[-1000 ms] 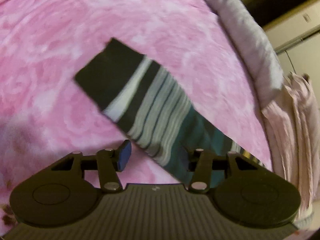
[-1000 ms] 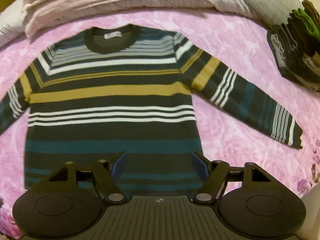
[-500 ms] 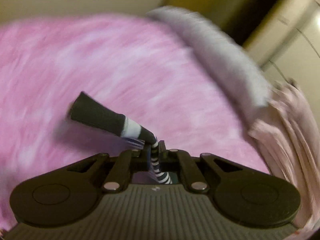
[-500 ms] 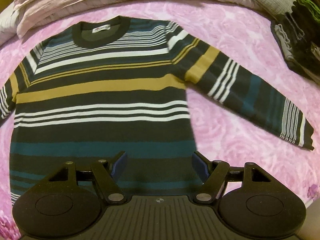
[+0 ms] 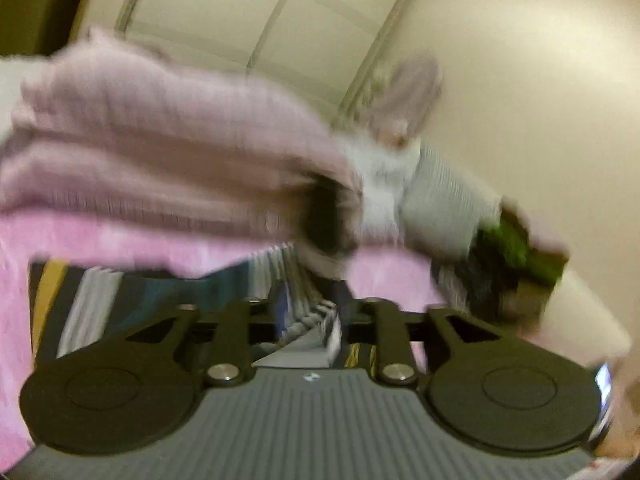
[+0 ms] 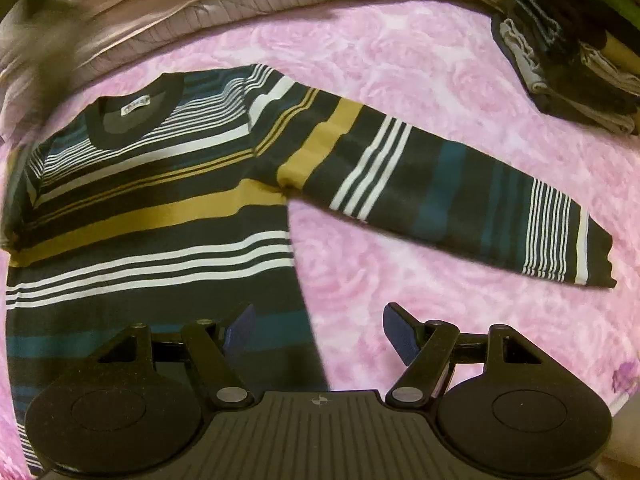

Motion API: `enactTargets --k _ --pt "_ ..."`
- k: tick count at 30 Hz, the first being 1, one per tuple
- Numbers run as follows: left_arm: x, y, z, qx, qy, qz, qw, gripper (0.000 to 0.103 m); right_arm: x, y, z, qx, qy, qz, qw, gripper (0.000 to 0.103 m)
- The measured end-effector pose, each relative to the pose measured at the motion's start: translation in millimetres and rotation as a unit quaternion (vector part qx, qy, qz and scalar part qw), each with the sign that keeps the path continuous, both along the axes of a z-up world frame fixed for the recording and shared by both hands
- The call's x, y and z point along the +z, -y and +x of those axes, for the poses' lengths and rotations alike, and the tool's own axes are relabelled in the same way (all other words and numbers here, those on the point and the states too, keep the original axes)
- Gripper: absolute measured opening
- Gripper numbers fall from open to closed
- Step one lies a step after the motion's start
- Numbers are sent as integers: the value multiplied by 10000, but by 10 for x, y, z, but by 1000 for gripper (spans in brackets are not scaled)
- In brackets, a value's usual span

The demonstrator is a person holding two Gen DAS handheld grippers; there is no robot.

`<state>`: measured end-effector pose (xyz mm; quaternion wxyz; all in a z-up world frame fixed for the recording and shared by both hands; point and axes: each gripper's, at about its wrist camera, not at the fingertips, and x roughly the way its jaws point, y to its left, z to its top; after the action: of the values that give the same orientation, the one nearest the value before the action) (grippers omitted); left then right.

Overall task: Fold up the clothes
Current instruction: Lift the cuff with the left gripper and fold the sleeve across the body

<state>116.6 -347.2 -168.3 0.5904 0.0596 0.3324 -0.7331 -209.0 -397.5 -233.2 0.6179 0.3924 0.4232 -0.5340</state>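
Note:
A dark sweater with white, mustard and teal stripes lies flat on a pink blanket, neck toward the bedding. Its right sleeve stretches out toward the right. My right gripper stands open just above the sweater's lower right edge, nothing between its blue pads. In the blurred left wrist view, my left gripper is shut on the other striped sleeve, lifted off the blanket with its dark cuff hanging ahead. Part of the sweater body shows at lower left.
Folded pale pink bedding lines the far edge of the blanket. A stack of folded clothes, dark with green on top, sits at the far right. A cream wall and cabinet doors rise behind. A dark blur crosses the right wrist view's upper left.
My left gripper went from open over the sleeve to shut on it, then lifted and swung it toward the bedding. My right gripper slid rightward over the sweater's lower edge, staying open.

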Motion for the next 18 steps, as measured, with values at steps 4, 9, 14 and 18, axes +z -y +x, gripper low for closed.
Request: enactTargets --k 4,9,14,18 --pt "-635 -103 219 580 449 1249 9895 29 -191 16 -144 -157 245 92 9995 68" --pt "-1063 -140 607 802 1823 1866 9620 31 -340 199 -91 -547 1194 -55 9913 68" --pt "-1377 -66 667 179 3033 1740 9367 40 -390 465 96 -780 1943 -444 9768 68" --pt "-1652 35 623 -264 3701 1641 9140 40 -478 764 167 -1041 2499 -819 9592 67"
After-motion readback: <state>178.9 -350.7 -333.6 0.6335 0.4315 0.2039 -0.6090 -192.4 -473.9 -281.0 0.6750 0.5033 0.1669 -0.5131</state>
